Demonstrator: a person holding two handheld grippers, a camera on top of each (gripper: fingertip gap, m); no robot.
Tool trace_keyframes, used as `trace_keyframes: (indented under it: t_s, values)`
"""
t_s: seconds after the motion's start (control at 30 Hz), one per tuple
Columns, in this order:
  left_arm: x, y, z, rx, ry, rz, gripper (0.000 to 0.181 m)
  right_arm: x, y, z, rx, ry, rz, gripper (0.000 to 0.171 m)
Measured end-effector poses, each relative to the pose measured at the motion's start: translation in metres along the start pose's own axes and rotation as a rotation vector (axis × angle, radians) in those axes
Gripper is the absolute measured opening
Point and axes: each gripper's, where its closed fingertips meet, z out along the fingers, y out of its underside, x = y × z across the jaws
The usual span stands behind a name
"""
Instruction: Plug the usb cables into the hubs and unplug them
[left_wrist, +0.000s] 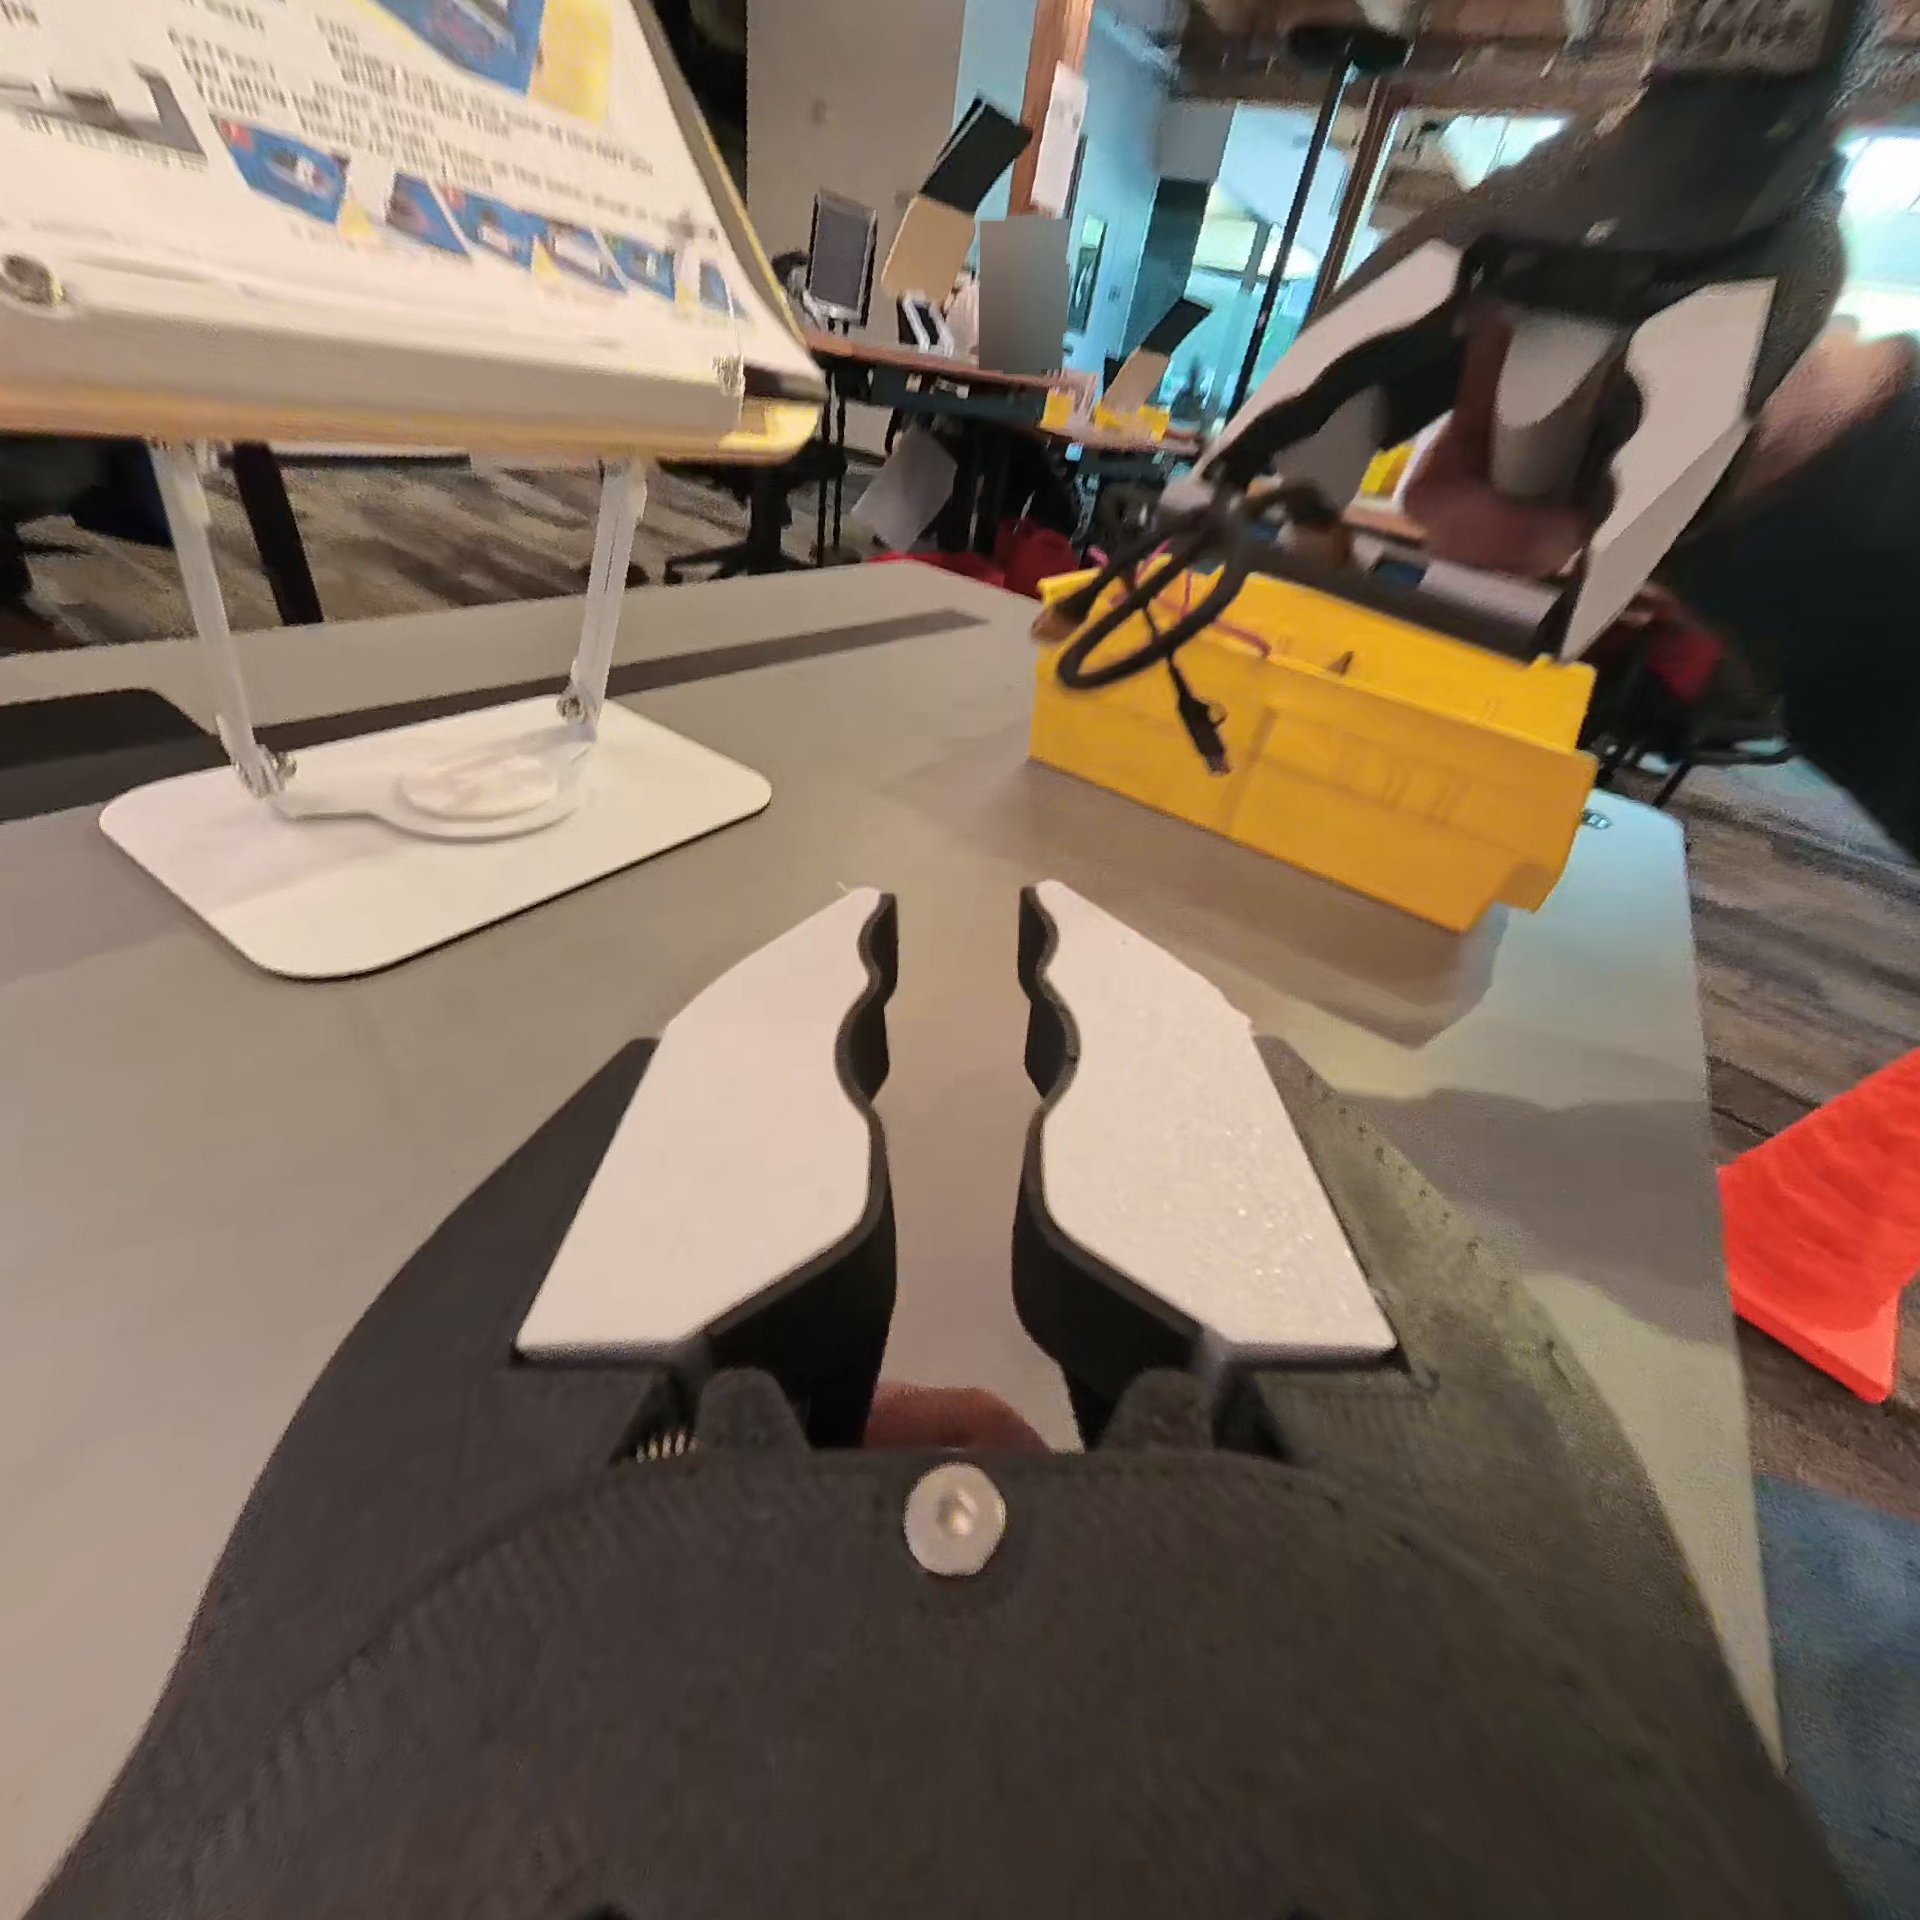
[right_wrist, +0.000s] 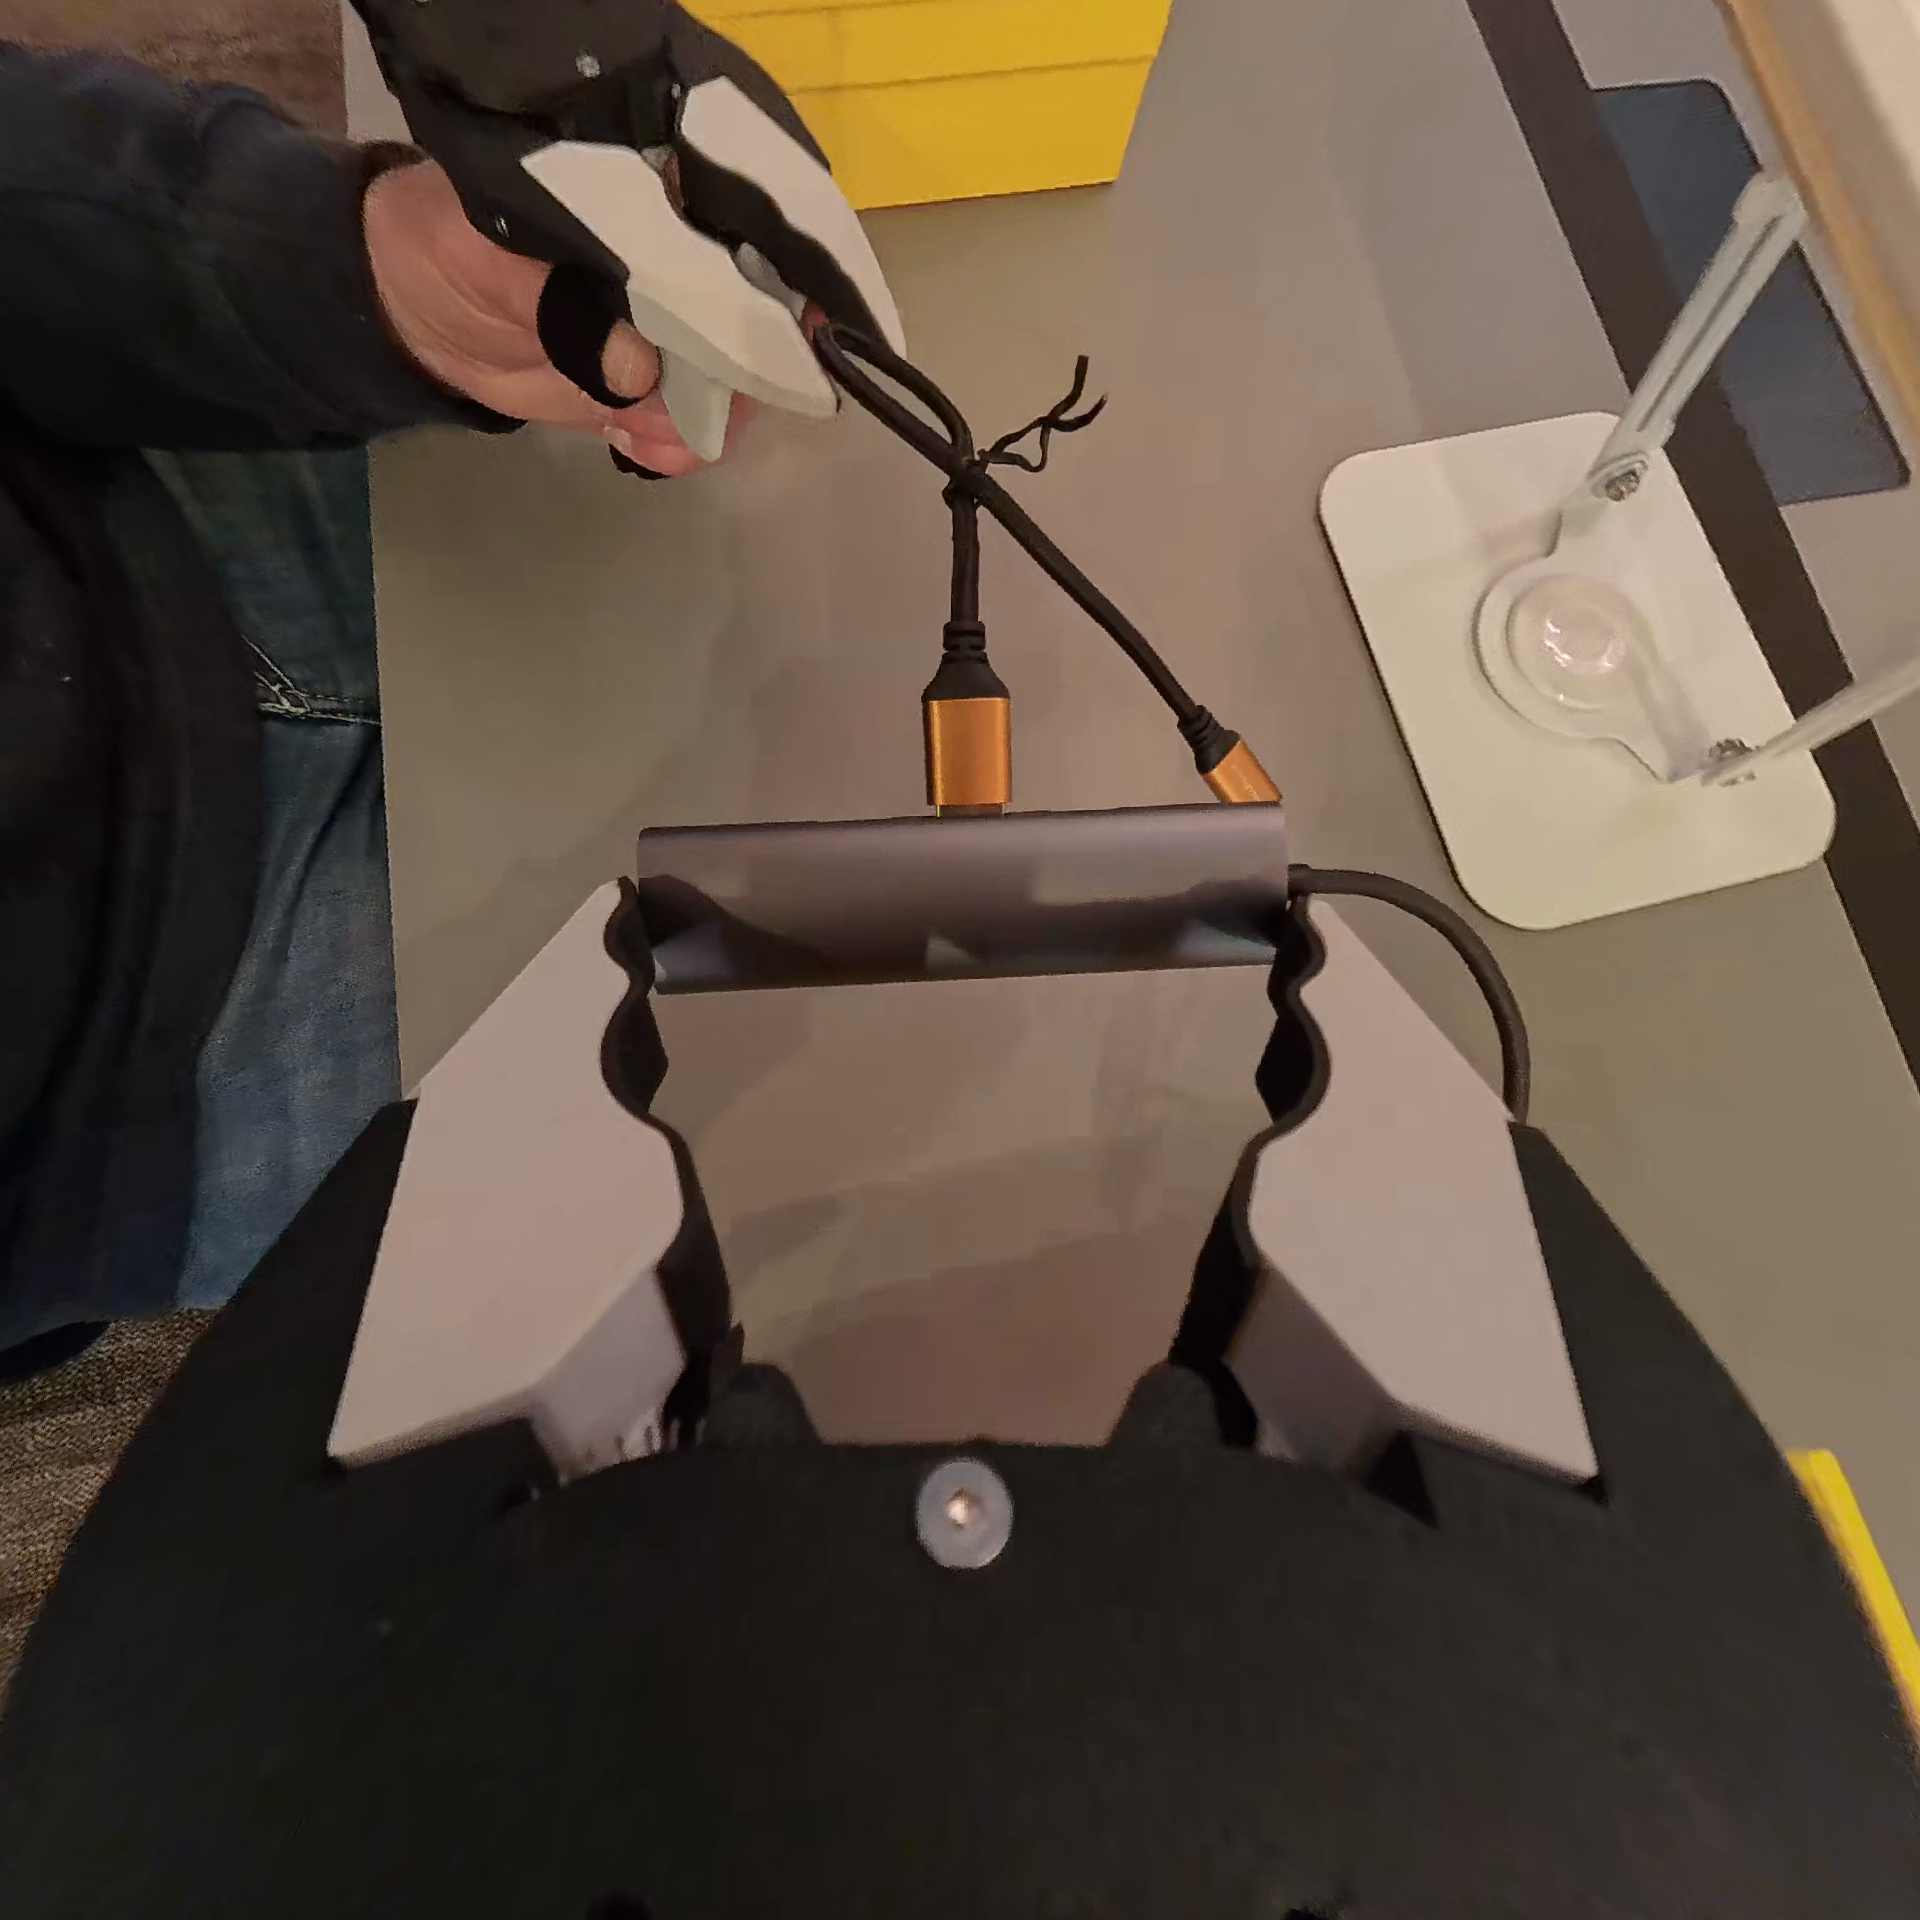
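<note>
My right gripper (right_wrist: 961, 914) is shut on the ends of a grey USB hub (right_wrist: 956, 894), held above the grey table (right_wrist: 1195, 468). A black cable (right_wrist: 997, 520) hangs from the hub. One of its orange plugs (right_wrist: 966, 748) sits in the hub. The other orange plug (right_wrist: 1236, 779) hangs loose beside it. My left gripper (left_wrist: 956, 914) is low over the table, jaws narrowly parted and empty. The right gripper (left_wrist: 1392, 571) is up to its right, trailing black cable (left_wrist: 1132, 623). In the right wrist view the cable loop overlaps the left gripper (right_wrist: 831, 364).
A yellow bin (left_wrist: 1351, 790) stands under the right gripper, and another yellow bin (right_wrist: 935, 104) shows in the right wrist view. A white stand base (left_wrist: 436, 831) carries a tilted printed board (left_wrist: 364, 260). A red-orange object (left_wrist: 1829, 1247) lies at the right table edge. The hub's own lead (right_wrist: 1455, 935) curls right. My right fingertips sit around 15 cm from my left ones.
</note>
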Motion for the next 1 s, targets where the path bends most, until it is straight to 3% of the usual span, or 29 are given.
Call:
trace_keyframes:
  t_s: [0.23,0.6,0.77,1.0]
  values:
    - [-0.006,0.029,0.011,-0.104,-0.016,-0.003,0.024,0.042,0.009,-0.06,0.043,0.19,0.123,0.117]
    - [-0.007,0.031,0.013,-0.119,-0.018,-0.004,0.025,0.117,0.018,-0.177,0.233,0.551,0.374,0.117]
    - [-0.006,0.031,0.013,-0.123,-0.016,-0.002,0.026,0.143,0.063,-0.17,0.165,0.64,0.456,0.117]
    - [-0.006,0.032,0.013,-0.126,-0.013,-0.005,0.027,0.174,0.145,-0.145,0.218,0.668,0.681,0.117]
